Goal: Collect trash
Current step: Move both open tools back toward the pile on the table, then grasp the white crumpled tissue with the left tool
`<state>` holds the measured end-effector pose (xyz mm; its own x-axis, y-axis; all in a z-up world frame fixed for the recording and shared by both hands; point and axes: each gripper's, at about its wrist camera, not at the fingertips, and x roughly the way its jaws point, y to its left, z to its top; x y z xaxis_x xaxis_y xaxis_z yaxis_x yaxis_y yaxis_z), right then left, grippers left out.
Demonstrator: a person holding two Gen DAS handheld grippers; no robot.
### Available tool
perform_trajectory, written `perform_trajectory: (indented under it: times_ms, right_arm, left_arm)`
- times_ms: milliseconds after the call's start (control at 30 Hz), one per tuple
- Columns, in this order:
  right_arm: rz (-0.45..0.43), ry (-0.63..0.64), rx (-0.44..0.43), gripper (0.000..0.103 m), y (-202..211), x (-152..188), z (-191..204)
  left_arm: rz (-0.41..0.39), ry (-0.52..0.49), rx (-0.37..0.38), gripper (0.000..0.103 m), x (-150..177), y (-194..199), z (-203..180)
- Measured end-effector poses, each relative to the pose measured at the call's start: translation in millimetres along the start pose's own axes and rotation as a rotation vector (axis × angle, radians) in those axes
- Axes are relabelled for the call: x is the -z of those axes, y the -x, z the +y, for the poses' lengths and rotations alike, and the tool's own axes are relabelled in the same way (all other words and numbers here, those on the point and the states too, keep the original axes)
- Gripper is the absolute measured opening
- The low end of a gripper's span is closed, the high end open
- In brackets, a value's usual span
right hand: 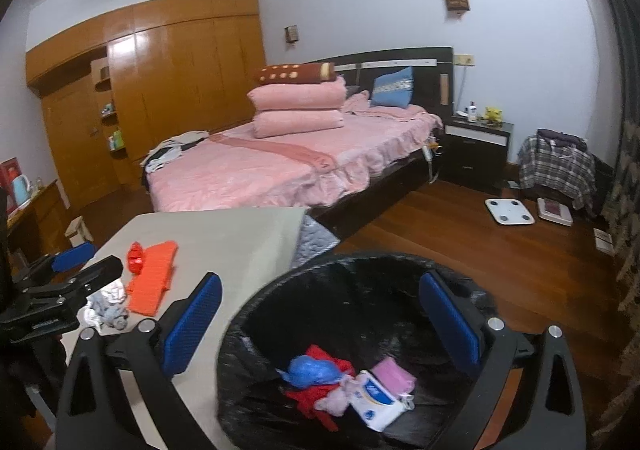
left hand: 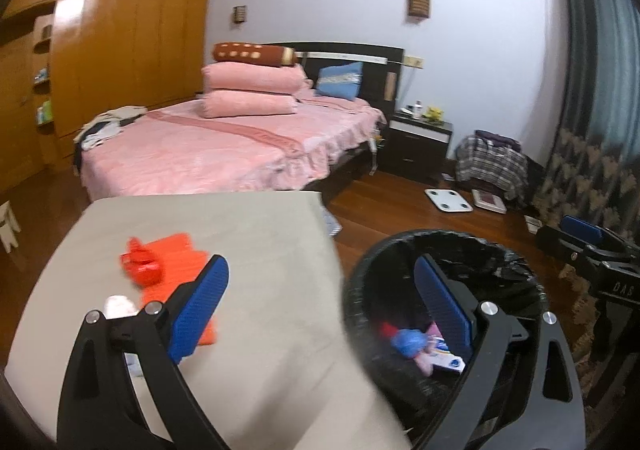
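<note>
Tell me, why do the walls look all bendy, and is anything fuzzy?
Both views use a fisheye lens, so edges curve: the cupboard bows in the left wrist view and the headboard slants in the right wrist view. The red bag and bin are smeared in the left view; the cupboard doors shine.

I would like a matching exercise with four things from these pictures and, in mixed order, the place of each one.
Things:
1. blue bag
2. orange cloth
3. white scale
4. striped pillow

Places:
a. on the wooden floor
b. on the bed
c. inside the trash bin
d. on the table

Pairs: 1-c, 2-d, 3-a, 4-b
</note>
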<state>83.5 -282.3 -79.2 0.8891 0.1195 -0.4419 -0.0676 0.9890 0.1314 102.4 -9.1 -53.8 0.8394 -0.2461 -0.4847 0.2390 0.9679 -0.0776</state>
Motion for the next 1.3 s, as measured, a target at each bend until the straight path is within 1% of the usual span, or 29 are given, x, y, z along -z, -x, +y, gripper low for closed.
perform_trajectory:
  times_ms: [200,367,567,700,833,1067,1133,1167,1300]
  right_arm:
    - [0.003,0.03,-0.06,0.097,-18.4,-2.6,41.9]
    - [0.006,0.052,-0.114,0.097,-39.6,0.1,84.4]
    - [0.026,0.091,-0.165,0.097,-67.4,12.3,131.9]
    - [0.053,0.103,-0.184,0.097,-84.0,22.4,153.9]
    - [0.073,0.126,-0.189,0.097,-100.3,32.0,173.1]
    - [0.116,0.157,-0.206,0.097,-122.2,43.4,196.5]
    - [0.128,0.159,-0.209,0.097,-126.2,46.8,200.3]
    - [0.135,0.161,-0.21,0.097,-128.4,49.0,202.6]
    - [0.158,0.176,-0.211,0.097,-136.1,54.6,210.5]
  left_arm:
    - [-0.013,0.029,-0.082,0.092,5.8,18.6,42.4]
    - [-0.011,0.043,-0.146,0.092,13.0,29.3,75.8]
    - [0.01,0.064,-0.228,0.092,27.9,37.2,121.2]
    - [0.025,0.073,-0.277,0.092,36.8,37.4,150.0]
    - [0.053,0.098,-0.306,0.092,46.9,31.5,175.2]
    - [0.116,0.136,-0.324,0.091,69.8,16.1,205.1]
    - [0.134,0.14,-0.325,0.088,76.3,11.7,210.4]
    - [0.148,0.144,-0.322,0.084,79.9,8.4,214.5]
    - [0.175,0.163,-0.32,0.084,89.9,0.1,222.4]
